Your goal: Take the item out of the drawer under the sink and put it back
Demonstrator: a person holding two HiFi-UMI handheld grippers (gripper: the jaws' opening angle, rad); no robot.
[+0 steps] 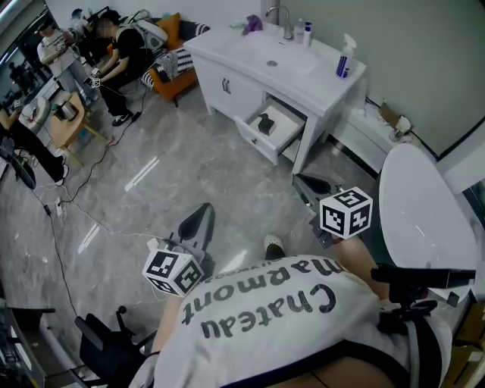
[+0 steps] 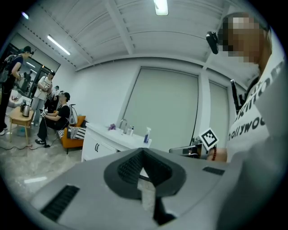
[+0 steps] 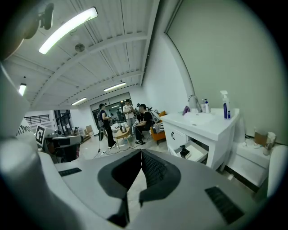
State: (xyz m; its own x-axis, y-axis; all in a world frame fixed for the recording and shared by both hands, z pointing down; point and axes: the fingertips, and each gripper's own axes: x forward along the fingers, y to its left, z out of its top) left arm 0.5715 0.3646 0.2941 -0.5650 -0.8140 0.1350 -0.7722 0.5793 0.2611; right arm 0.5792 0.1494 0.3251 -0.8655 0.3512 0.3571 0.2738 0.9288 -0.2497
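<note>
Head view: the person's white shirt [image 1: 303,318] hides the lower frame. The left gripper [image 1: 200,218] and right gripper [image 1: 305,182] have their jaws pressed together, holding nothing. Open marble floor [image 1: 189,167] lies ahead. Well beyond the jaws, a small, dark, indistinct item [image 1: 265,123] sits in the pulled-out drawer [image 1: 256,142] under the sink [image 1: 318,79].

A small dark item [image 1: 265,123] lies in the open lower drawer [image 1: 286,120] of the white sink cabinet [image 1: 244,97], too small to identify. Right of the cabinet, a white rounded glossy fixture [image 1: 420,206] is cut off by the head view's edge. The small bottles [image 1: 306,33] beside the cabinet's chrome tap [image 1: 284,19] are too small to read their labels.
</note>
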